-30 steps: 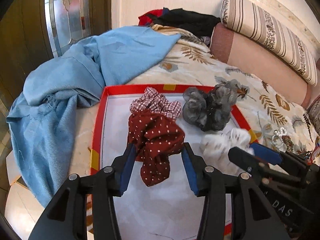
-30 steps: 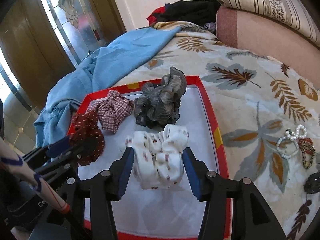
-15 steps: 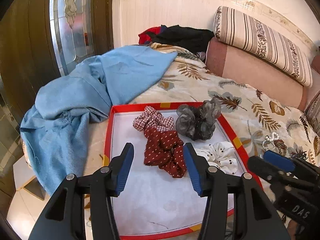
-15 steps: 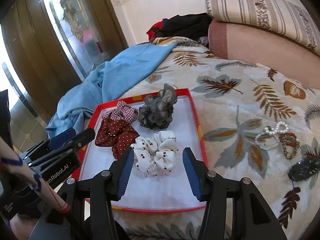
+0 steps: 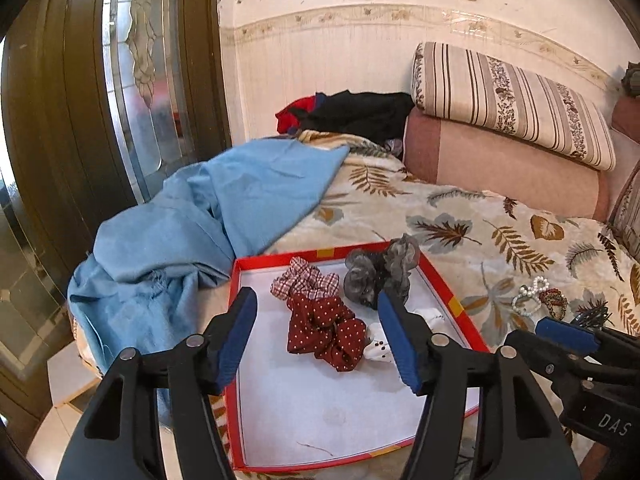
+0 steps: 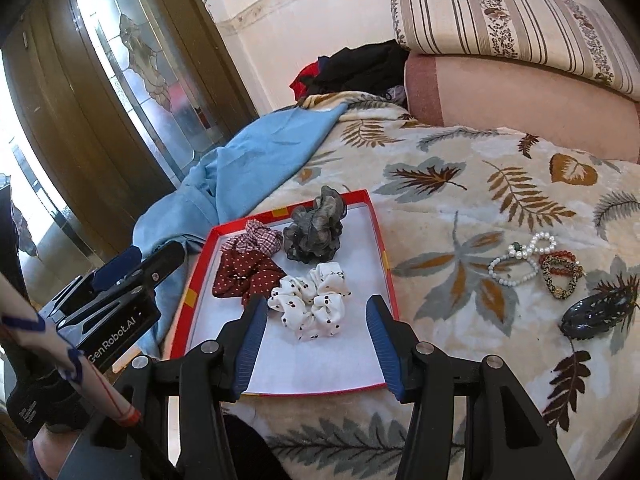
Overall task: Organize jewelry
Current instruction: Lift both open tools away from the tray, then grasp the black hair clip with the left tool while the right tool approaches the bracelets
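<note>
Left wrist view shows your left gripper (image 5: 318,336) with its fingers (image 5: 236,336) spread wide and holding nothing, hovering above the near half of the red tray (image 5: 440,280). Between them lies the maroon dotted scrunchie (image 5: 326,330), with the checked scrunchie (image 5: 304,282) touching its far edge and the grey scrunchie (image 5: 378,276) in the tray's far right corner. Only a bit of the white scrunchie (image 5: 380,350) shows beside the right finger.

Your right gripper (image 6: 316,344) is just as wide — empty too — poised over the tray's near edge, and the white scrunchie with dark spots (image 6: 310,300) lies just beyond its fingers (image 6: 250,338).

Outside the tray, on the leaf-patterned bedspread (image 6: 460,184) to the right, you have a pearl bracelet (image 6: 520,258) touching a red-and-gold beaded bracelet (image 6: 560,274), and a dark hair claw (image 6: 596,314) near them. A blue cloth (image 5: 200,220) is heaped against the tray's left side — beyond it, dark clothes (image 5: 352,114) and a striped cushion (image 5: 508,100) at the wall.
</note>
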The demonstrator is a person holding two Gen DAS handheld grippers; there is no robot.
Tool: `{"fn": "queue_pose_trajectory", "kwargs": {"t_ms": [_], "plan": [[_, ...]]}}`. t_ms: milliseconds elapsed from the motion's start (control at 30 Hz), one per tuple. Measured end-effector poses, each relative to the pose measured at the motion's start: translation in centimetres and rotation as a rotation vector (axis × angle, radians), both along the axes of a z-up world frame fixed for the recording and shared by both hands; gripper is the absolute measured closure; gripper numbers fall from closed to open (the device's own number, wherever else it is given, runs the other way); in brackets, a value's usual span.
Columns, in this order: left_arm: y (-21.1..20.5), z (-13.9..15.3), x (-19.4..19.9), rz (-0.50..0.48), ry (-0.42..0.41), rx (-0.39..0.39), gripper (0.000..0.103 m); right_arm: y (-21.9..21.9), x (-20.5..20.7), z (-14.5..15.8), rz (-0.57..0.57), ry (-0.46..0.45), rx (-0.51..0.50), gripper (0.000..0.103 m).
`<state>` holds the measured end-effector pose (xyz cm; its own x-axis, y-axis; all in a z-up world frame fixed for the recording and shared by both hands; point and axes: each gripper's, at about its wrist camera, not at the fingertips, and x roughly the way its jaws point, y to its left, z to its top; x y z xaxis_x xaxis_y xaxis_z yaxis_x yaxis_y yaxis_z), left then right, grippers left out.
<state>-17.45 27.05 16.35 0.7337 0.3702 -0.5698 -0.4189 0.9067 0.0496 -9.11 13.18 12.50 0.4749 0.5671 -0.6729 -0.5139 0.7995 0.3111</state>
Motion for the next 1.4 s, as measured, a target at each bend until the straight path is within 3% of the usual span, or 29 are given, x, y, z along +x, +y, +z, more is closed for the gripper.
{"fn": "queue_pose_trajectory", "kwargs": {"t_ms": [500, 833, 1100, 1400], "plan": [[-3.5, 1.9, -0.5, -0.039, -0.013, 0.080, 0.036, -4.1, -1.0, 1.3, -0.044, -0.011, 0.069, 0.045], [-7.8, 2.4, 0.1, -0.114, -0.004, 0.126, 0.034, -10.1, -0.9, 1.3, -0.147, -0.003, 0.125, 0.045], [-12.1, 1.2, 0.9, -0.232, 0.038, 0.130, 0.032, -18.1, -0.7, -0.1, -0.301, 0.013, 0.153, 0.044], [-17.1, -2.1, 2.6, -0.397, 0.143, 0.072, 0.030, -30.2, 0.0, -4.5, -0.565, 0.126, 0.241, 0.042]]}}
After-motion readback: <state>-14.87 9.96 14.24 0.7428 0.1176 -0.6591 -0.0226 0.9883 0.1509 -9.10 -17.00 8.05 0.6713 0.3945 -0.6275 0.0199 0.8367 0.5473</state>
